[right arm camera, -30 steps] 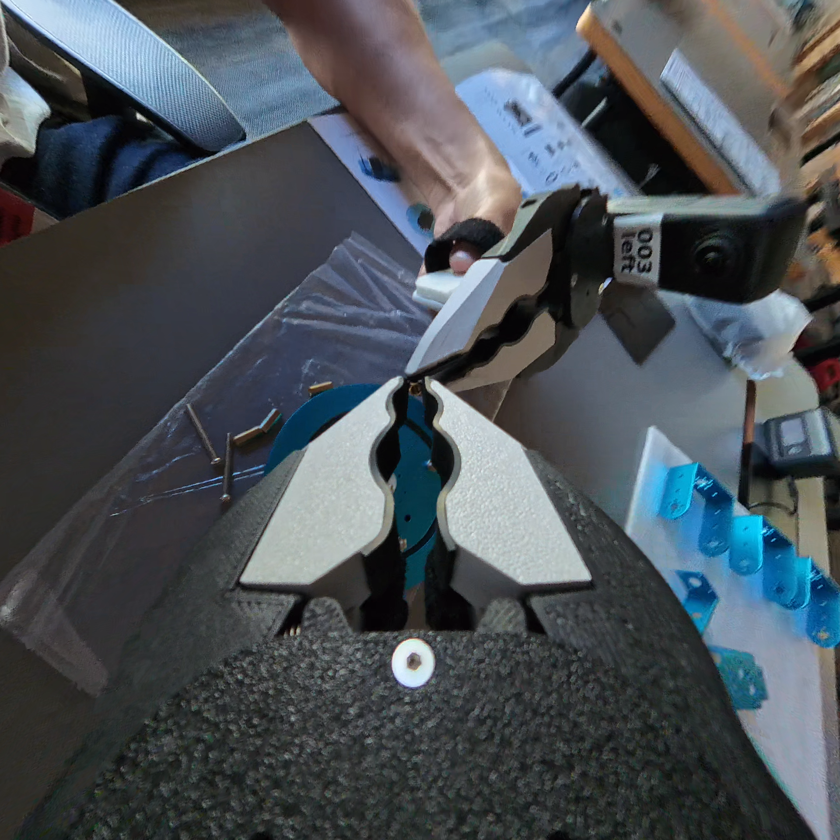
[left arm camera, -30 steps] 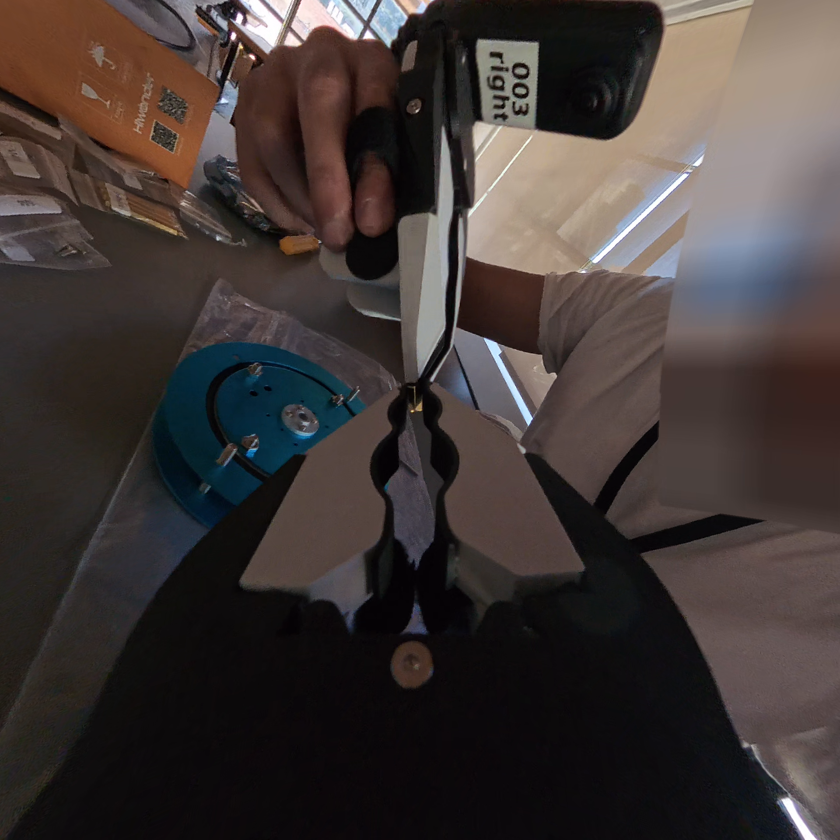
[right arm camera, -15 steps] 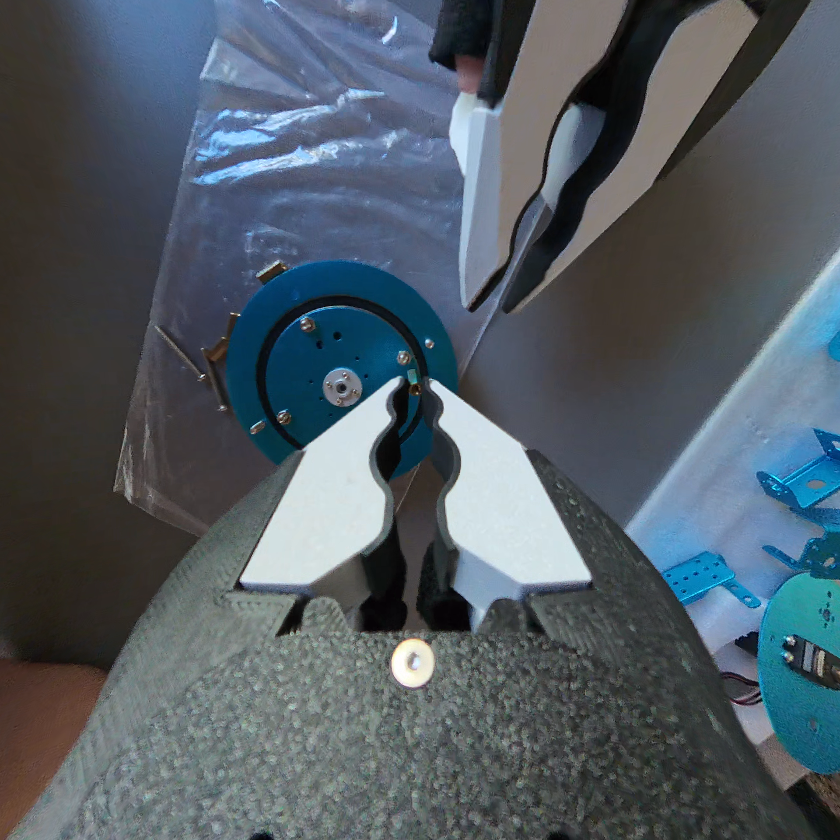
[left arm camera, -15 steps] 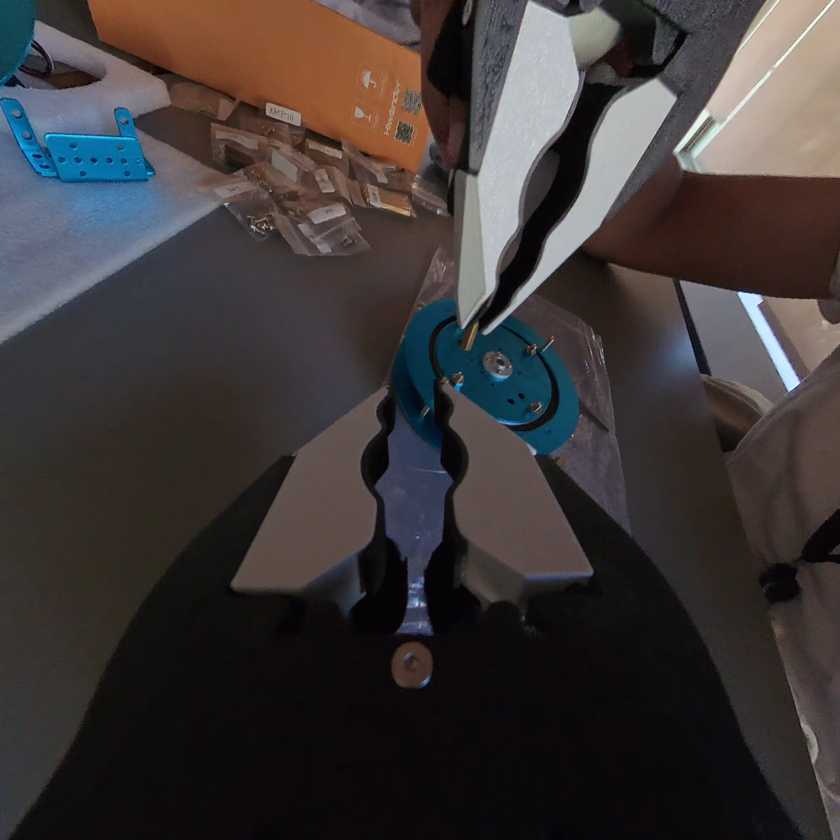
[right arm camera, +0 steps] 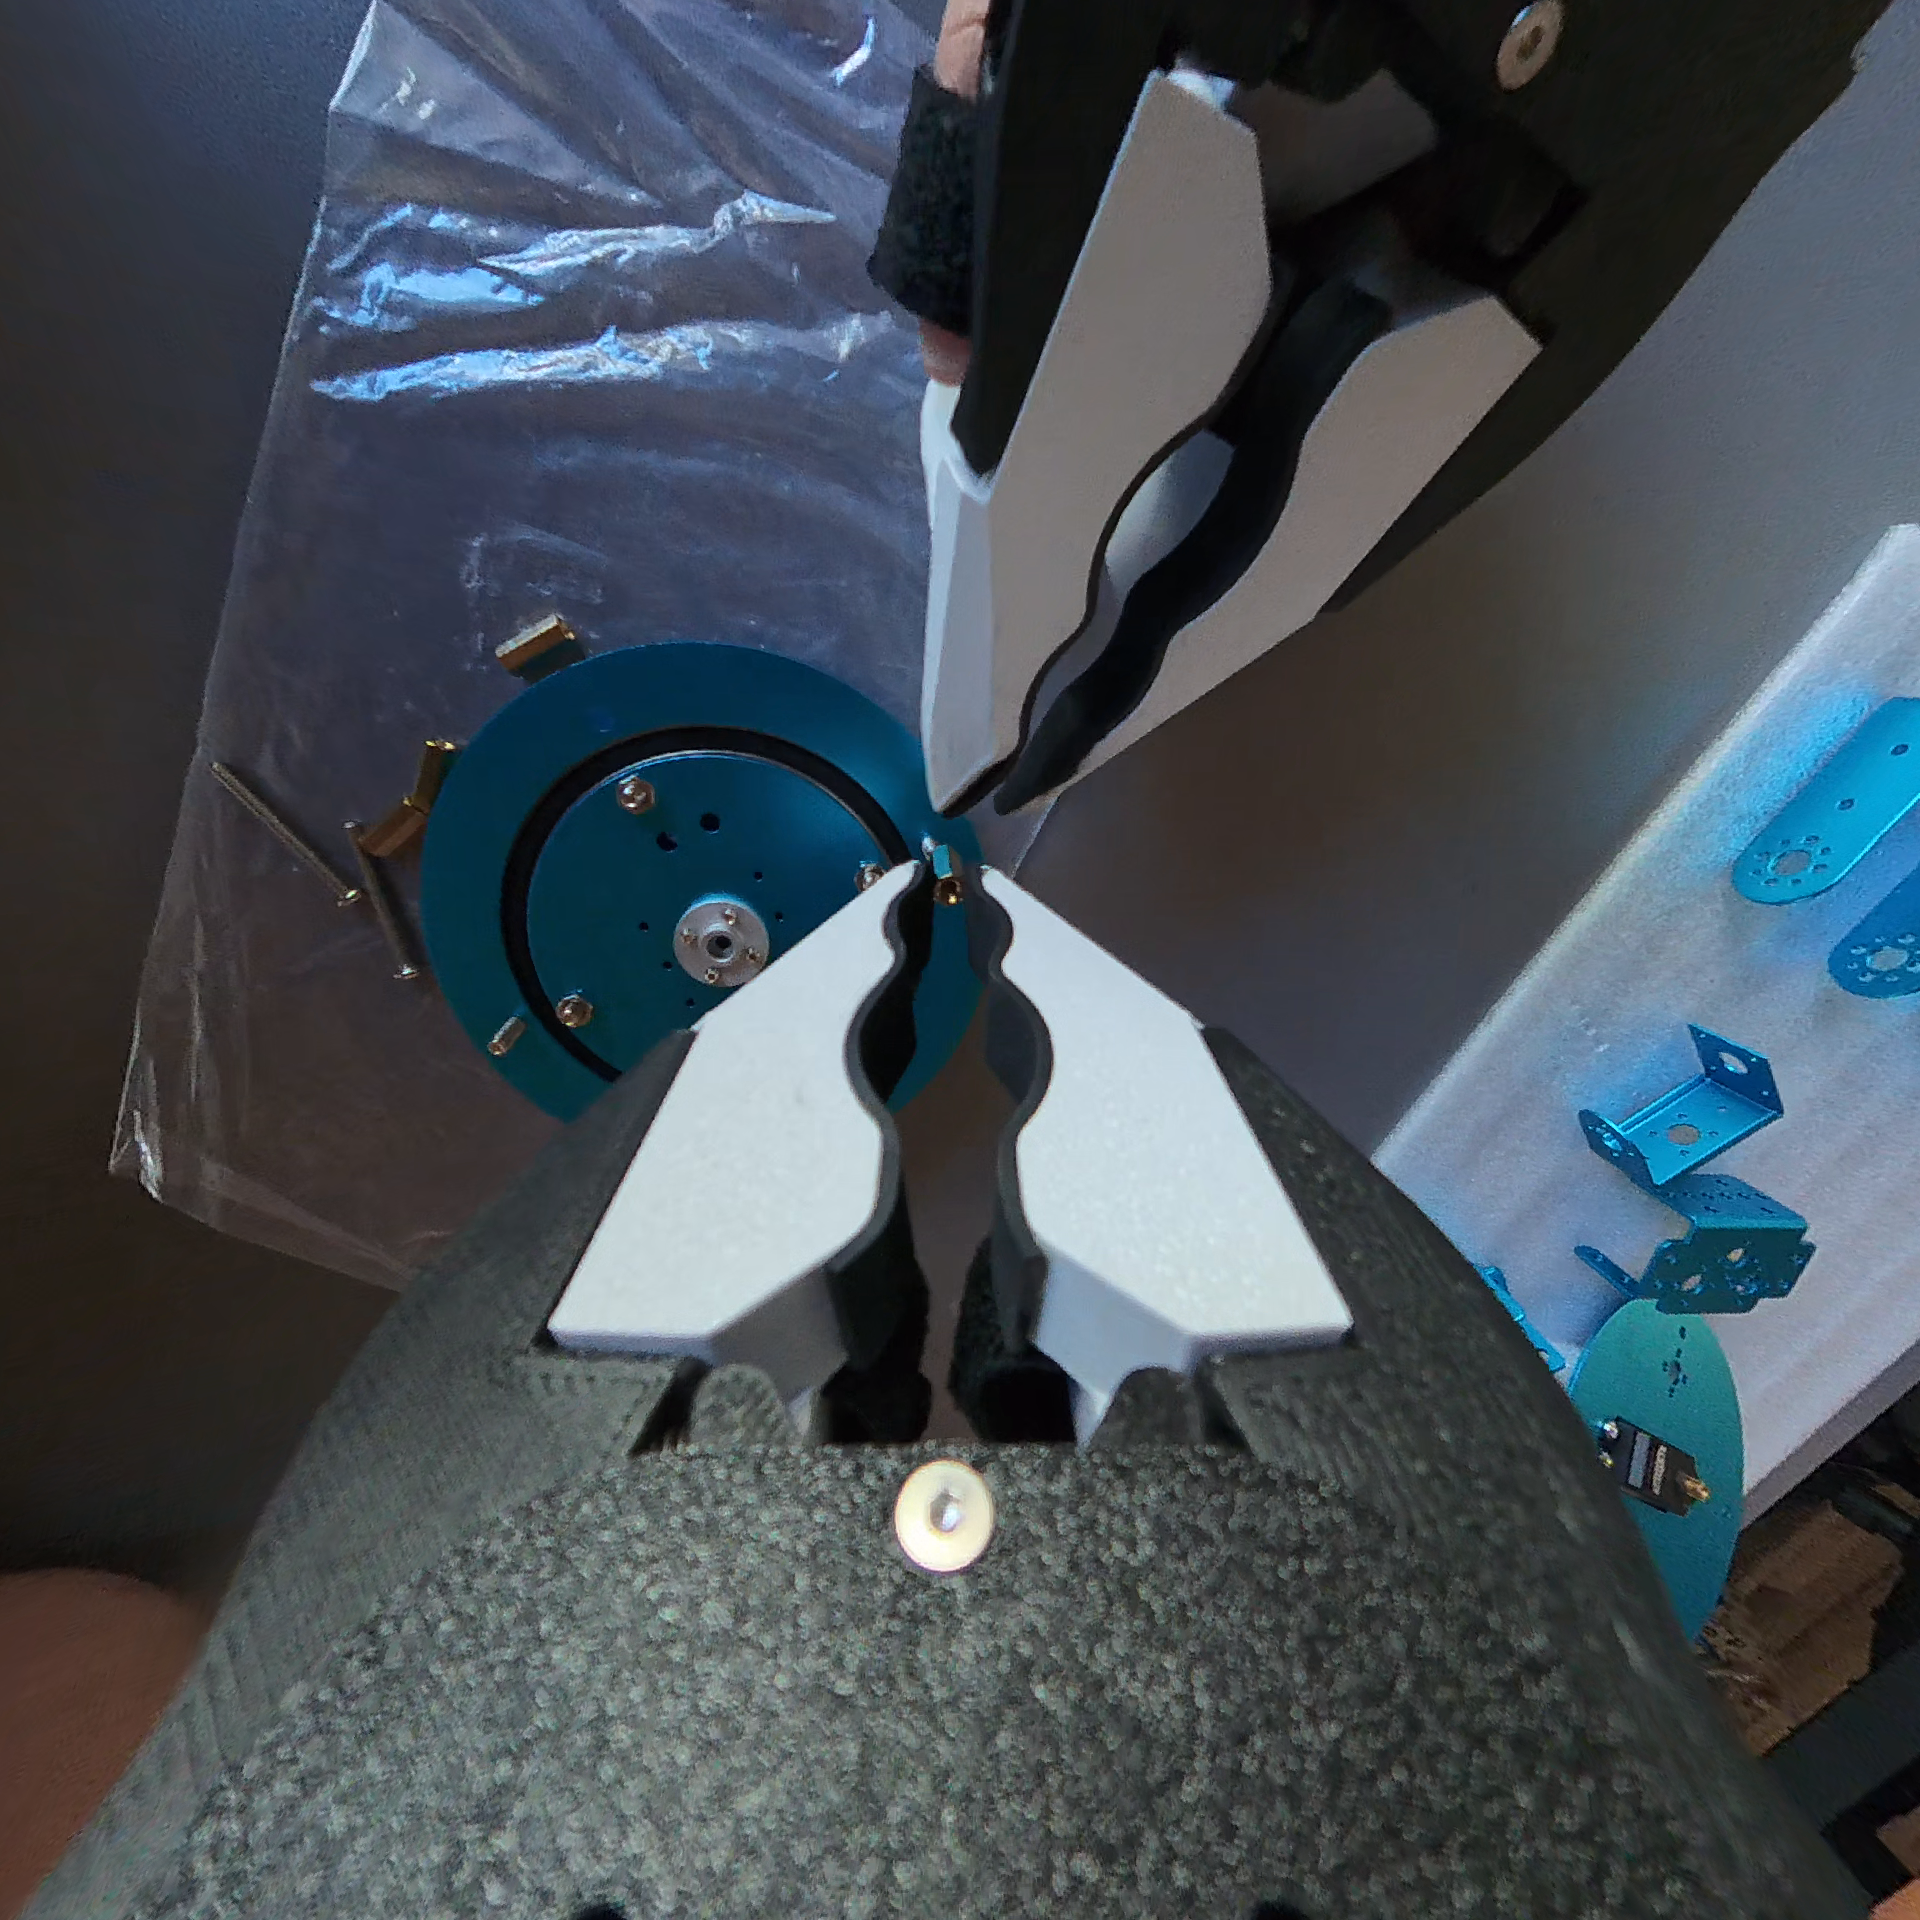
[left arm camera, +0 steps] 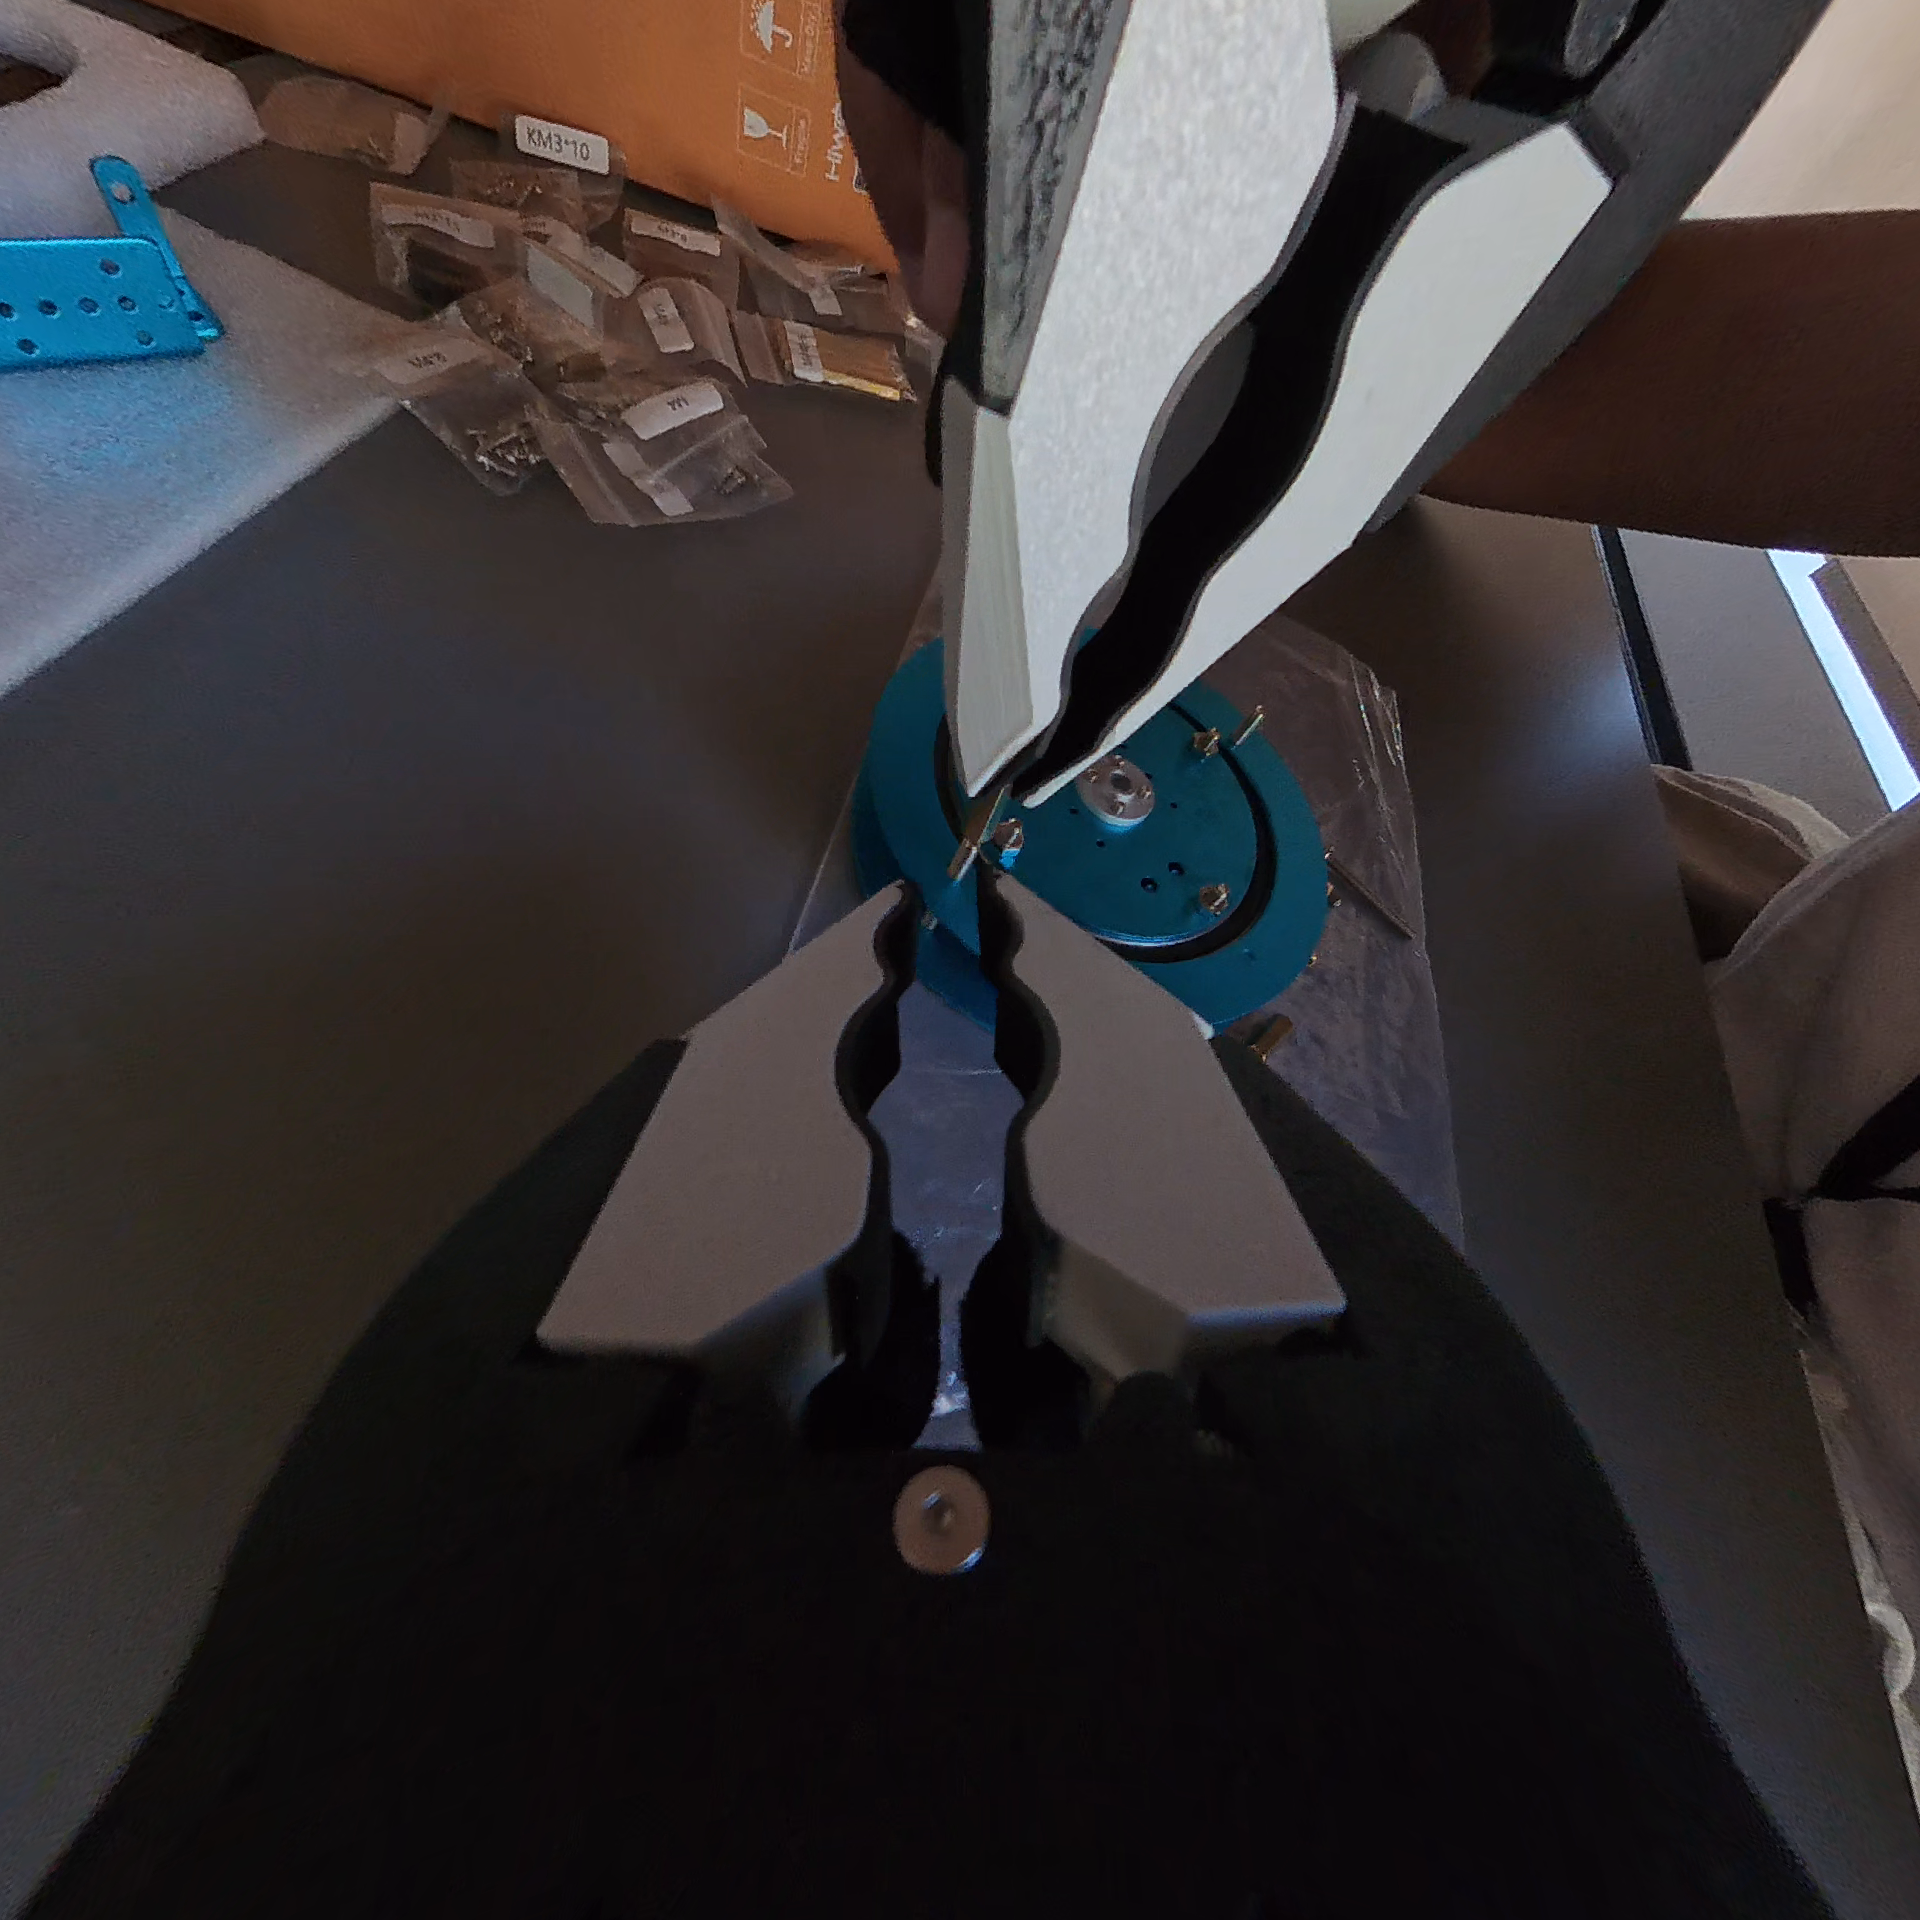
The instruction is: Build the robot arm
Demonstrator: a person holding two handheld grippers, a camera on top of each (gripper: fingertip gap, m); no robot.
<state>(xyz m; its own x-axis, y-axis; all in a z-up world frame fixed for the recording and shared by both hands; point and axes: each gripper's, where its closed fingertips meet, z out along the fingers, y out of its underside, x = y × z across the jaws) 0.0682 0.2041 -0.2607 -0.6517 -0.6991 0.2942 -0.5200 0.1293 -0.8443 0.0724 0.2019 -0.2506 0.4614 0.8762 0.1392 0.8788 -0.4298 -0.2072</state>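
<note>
A blue metal disc (left arm camera: 1143, 894) with a silver hub and short brass standoffs lies on a clear plastic bag (left arm camera: 1351, 1091); it also shows in the right wrist view (right arm camera: 665, 727). My right gripper (right arm camera: 951, 873) is shut on a small brass standoff (right arm camera: 945, 881) and holds it upright over the disc's rim. In the left wrist view the right gripper (left arm camera: 1006, 798) comes down from above with the standoff (left arm camera: 971, 836) hanging below its tips. My left gripper (left arm camera: 951, 888) is slightly open and empty, its tips just beside the standoff at the disc's near edge.
Loose long screws (right arm camera: 291, 831) and brass standoffs (right arm camera: 535, 644) lie on the plastic bag (right arm camera: 571, 416) left of the disc. Small hardware bags (left arm camera: 582, 343) and an orange box (left arm camera: 623, 62) sit behind. Blue brackets (right arm camera: 1683, 1122) lie on white foam (right arm camera: 1558, 1039) at the right. The grippers are tip to tip, or close to it.
A second ago both grippers pinched the standoff in mid-air. The left has let go, and the right has carried it down to the disc's rim, the left following beside it.
</note>
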